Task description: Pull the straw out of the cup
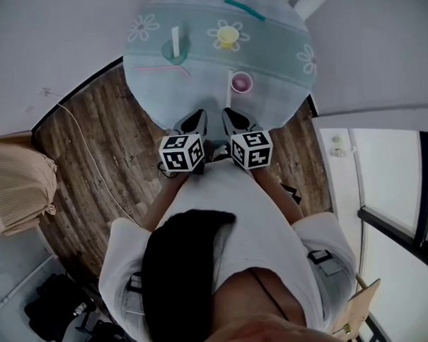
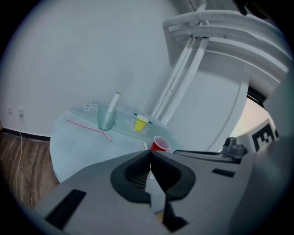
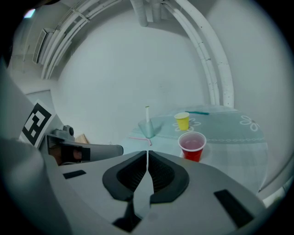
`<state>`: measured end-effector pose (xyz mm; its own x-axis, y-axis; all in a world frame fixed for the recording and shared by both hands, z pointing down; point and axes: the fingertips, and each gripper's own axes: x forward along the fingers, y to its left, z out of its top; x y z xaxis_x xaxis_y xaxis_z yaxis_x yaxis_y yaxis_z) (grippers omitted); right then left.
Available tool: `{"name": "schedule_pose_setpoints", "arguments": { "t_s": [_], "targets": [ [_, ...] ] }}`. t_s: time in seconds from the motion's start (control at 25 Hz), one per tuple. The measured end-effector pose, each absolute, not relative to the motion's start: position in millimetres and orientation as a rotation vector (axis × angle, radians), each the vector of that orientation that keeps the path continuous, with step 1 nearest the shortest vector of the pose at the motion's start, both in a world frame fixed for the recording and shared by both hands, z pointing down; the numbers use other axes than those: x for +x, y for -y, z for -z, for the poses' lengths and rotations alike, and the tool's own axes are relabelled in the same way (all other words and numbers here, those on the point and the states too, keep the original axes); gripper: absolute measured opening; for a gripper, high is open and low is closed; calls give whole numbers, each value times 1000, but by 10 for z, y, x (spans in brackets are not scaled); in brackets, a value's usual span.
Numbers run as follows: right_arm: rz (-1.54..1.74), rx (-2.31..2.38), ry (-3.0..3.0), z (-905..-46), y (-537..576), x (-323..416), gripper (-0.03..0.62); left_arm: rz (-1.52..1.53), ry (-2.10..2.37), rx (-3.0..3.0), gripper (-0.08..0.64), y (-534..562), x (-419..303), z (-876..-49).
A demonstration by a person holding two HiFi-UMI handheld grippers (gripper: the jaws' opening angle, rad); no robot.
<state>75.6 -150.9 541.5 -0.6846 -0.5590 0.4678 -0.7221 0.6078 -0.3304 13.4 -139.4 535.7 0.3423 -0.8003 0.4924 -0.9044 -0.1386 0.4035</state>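
Both tools are closed and empty. The left tool (image 1: 191, 124) and right tool (image 1: 234, 122) hang side by side at the near edge of the round surface (image 1: 196, 89), probably poised before a reach. The white straw (image 1: 175, 39) stands in the clear cup (image 1: 174, 55) at the far left. A daisy-print cloth covers the surface, above a wooden floor (image 1: 106, 136) and beside a white wall (image 1: 52, 39).

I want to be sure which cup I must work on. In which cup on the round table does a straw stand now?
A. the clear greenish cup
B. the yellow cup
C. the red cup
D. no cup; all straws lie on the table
A: the white straw stands tilted in the clear greenish cup, while the red cup and the yellow cup show no straw inside.
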Motion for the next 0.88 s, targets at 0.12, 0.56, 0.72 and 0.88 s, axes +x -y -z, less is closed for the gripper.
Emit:
{"name": "schedule_pose_setpoints", "arguments": {
  "t_s": [0.12,0.56,0.72,0.88],
  "targets": [
    [-725,993,2572,-5338,1511,661,35,-207,1470,1982,9,1413,133,-5300],
    [-621,953,2637,-5159,1737,324,37,-153,1488,2028,9,1695,-170,-5119],
    [-604,964,2623,-5150,1852,212,37,-167,1509,2000,9,1760,-320,-5147],
    [-606,974,2618,-5134,1940,117,37,-154,1523,1971,9,1816,-470,-5160]
  ]
}}
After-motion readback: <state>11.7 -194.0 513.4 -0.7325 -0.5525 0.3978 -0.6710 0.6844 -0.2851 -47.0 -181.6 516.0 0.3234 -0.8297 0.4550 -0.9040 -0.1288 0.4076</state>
